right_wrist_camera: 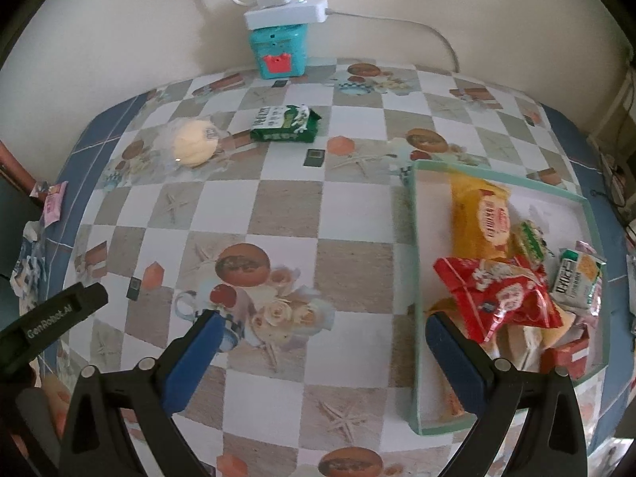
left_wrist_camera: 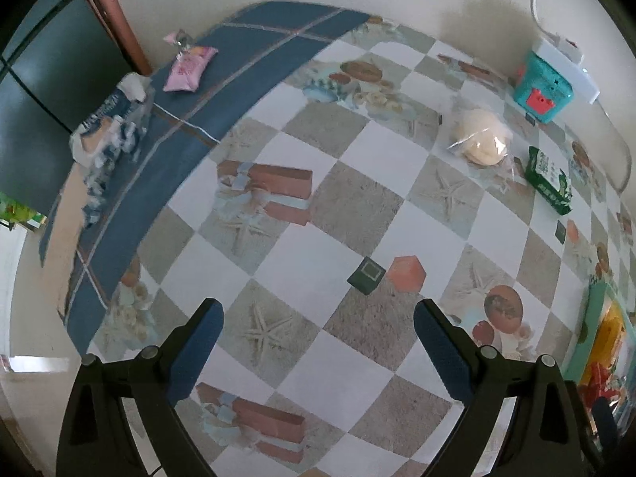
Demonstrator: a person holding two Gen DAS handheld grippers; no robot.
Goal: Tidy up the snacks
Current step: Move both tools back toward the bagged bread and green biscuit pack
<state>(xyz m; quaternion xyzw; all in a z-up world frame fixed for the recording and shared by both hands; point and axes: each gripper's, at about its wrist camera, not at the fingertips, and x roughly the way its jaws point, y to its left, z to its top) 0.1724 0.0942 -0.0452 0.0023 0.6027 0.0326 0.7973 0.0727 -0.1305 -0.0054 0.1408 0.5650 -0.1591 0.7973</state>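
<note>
Snacks are gathered in the tray (right_wrist_camera: 415, 278); both grippers (left_wrist_camera: 318, 342) (right_wrist_camera: 322, 342) are held agape, empty, and the green packet (right_wrist_camera: 284, 124) is best approached squarely.

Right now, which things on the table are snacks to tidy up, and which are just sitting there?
For the job:
- tray already holding snacks
- green packet
- wrapped bun
- pink packet
- blue-and-white bag
- left gripper and right gripper, both open and empty

Just lying about:
- teal box
- white power strip
</note>
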